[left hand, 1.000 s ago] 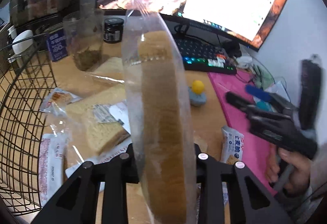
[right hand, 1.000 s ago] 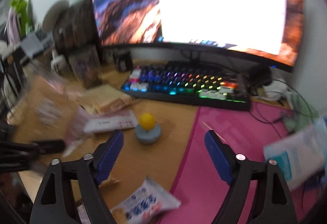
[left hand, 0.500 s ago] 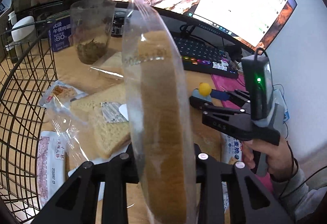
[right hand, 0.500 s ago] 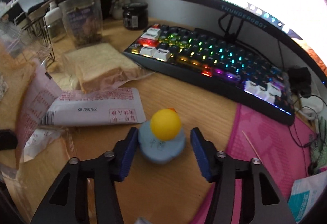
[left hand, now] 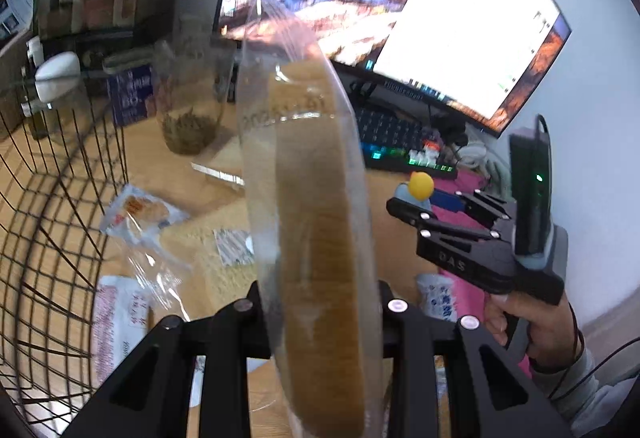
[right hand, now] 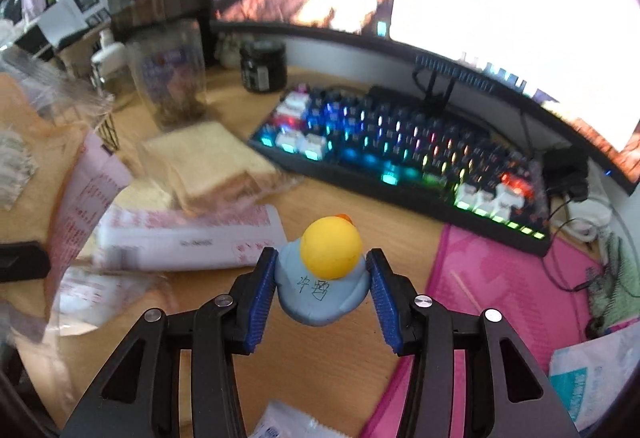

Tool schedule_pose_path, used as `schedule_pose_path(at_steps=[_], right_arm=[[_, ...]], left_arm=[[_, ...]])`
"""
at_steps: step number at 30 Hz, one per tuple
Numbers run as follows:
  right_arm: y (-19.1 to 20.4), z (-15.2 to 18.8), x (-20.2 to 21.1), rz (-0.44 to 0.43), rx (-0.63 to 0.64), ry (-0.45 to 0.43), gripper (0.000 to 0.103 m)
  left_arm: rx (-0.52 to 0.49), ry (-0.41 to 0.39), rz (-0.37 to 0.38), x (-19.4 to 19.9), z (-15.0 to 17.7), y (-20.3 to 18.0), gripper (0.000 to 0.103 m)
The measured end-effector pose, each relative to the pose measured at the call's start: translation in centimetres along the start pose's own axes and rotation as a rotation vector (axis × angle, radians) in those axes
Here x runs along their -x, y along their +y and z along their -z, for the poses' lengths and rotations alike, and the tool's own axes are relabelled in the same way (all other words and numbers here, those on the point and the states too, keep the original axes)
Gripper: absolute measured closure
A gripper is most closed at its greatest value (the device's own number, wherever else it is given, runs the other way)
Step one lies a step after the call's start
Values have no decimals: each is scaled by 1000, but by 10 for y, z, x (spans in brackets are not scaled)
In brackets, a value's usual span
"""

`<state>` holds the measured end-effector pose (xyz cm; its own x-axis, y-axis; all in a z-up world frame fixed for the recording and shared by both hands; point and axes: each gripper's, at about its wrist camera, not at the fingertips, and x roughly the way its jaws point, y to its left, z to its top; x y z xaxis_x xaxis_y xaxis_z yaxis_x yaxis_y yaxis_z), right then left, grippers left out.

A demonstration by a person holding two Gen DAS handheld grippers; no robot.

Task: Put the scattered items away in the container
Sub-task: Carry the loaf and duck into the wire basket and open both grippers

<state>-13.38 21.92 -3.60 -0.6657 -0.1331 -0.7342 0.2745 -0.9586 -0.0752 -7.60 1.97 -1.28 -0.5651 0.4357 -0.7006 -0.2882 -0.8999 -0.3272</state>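
My left gripper [left hand: 320, 302] is shut on a slice of bread in a clear bag [left hand: 312, 198], held upright on edge above the desk. The black wire basket [left hand: 52, 222] stands just left of it. My right gripper [right hand: 322, 278] is shut on a small toy duck [right hand: 330, 250] with a yellow head and a pale blue body; both blue pads [right hand: 262, 290] press on the body's sides. In the left wrist view the right gripper [left hand: 420, 200], held by a hand, is at the right with the duck [left hand: 420, 185] at its tips.
More bagged bread [right hand: 212, 162], a white and pink packet [right hand: 188, 238] and a snack packet [left hand: 140, 210] lie on the wooden desk. A glass jar [right hand: 172, 86], a dark jar [right hand: 264, 66], a lit keyboard [right hand: 400, 150], a monitor and a pink mat [right hand: 500, 298] are behind and right.
The right gripper came forward to the duck and its jaws closed onto it from wide open. The left gripper kept its hold on the bagged bread and shifted slightly.
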Motion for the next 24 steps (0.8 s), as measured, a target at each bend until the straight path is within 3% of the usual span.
schedule_pose_path(at_steps=[7, 12, 17, 24], right_arm=[[50, -28, 58, -92, 57, -144, 55], [126, -62, 86, -235, 164, -232, 55], [203, -85, 86, -353, 256, -237, 55], [278, -90, 59, -417, 331, -165, 55]], left_arm=[[20, -136, -30, 70, -20, 21, 71], [61, -227, -141, 131, -24, 62, 71], [140, -210, -255, 155, -16, 124, 71], [200, -140, -265, 142, -1, 176, 71]])
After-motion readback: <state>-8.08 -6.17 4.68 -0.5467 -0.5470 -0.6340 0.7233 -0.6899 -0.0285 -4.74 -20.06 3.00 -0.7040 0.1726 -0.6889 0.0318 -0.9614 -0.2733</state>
